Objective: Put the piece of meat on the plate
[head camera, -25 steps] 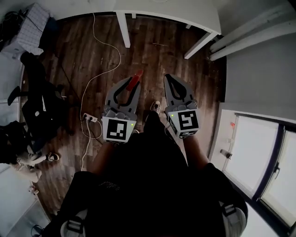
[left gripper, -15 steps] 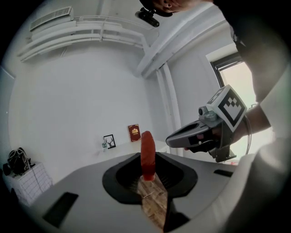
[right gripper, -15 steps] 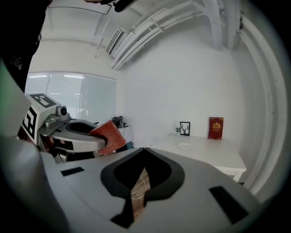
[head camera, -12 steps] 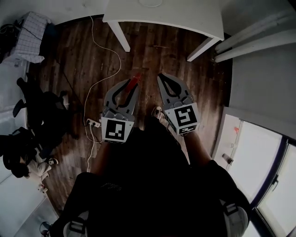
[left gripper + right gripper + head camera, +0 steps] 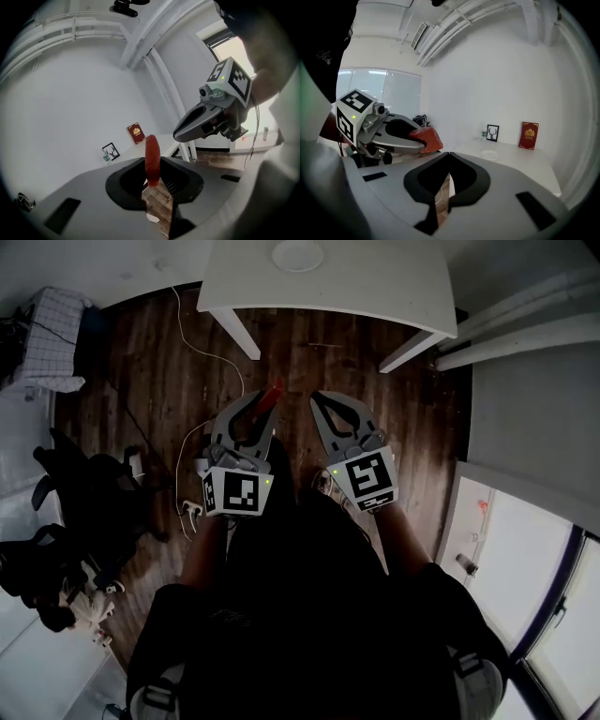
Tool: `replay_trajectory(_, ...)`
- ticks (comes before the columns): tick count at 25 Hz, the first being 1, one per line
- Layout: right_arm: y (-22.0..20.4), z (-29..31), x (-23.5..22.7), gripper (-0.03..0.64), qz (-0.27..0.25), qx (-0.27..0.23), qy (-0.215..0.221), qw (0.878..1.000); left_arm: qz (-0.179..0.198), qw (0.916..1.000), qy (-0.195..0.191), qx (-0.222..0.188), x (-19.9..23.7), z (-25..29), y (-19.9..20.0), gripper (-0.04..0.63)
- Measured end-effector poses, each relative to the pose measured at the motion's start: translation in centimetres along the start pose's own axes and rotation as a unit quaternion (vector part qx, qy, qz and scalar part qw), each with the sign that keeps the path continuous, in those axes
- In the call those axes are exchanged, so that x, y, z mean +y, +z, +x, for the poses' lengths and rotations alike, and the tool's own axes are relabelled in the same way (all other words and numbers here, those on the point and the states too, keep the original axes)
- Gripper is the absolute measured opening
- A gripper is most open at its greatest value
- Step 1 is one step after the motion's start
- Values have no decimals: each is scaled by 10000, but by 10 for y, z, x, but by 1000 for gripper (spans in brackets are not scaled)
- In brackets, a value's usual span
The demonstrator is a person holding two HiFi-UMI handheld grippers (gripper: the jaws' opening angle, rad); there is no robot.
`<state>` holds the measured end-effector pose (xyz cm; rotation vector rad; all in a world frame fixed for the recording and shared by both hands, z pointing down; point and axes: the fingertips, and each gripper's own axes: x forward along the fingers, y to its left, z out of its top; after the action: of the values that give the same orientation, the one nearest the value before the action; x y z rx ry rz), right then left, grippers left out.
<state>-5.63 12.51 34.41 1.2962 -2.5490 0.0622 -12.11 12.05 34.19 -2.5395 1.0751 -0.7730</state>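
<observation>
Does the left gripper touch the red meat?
Touching: in the left gripper view, the left gripper pinches the red piece of meat between its jaws.

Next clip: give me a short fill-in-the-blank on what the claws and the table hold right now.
1. The piece of meat, gripped in the left claw, is ____ in colour.
2. The right claw is shut and holds ____.
3. The plate sits on a white table that stands on a dark ____ floor.
Missing words: red; nothing; wooden.
</observation>
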Motion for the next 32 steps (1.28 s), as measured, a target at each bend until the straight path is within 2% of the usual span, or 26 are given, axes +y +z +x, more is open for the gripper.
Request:
replay_trajectory(2, 4, 25, -13, 21, -138, 66, -108, 9998, 44, 9999, -99, -115, 20, 22, -5, 87)
replay_trajectory(6, 22, 78, -44, 21, 10, 147, -290, 9995, -77, 9991, -252, -338, 70, 68, -7, 88)
replay_trajectory(11, 45, 135, -61, 21, -114, 220, -352, 9991, -68, 9983, -442, -362, 123, 101, -18, 87)
replay_trajectory(16, 42, 179, -60, 21, 62, 527, -339, 9980, -131, 9969, -704, -332, 157, 117, -46, 87)
replay_trajectory(21, 37, 193, -69, 21, 334, 772, -479, 9953, 121, 9941, -1013, -382, 172, 132, -56, 89)
replay_trajectory(27, 29, 199, -89, 21, 387, 1016, -640, 9920, 456, 9933, -1008, -326, 186, 155, -56, 88)
replay_trajectory(32, 24, 203, -110, 21, 965, 839, -545, 9903, 716, 9892, -1274, -131, 179, 183, -64, 89)
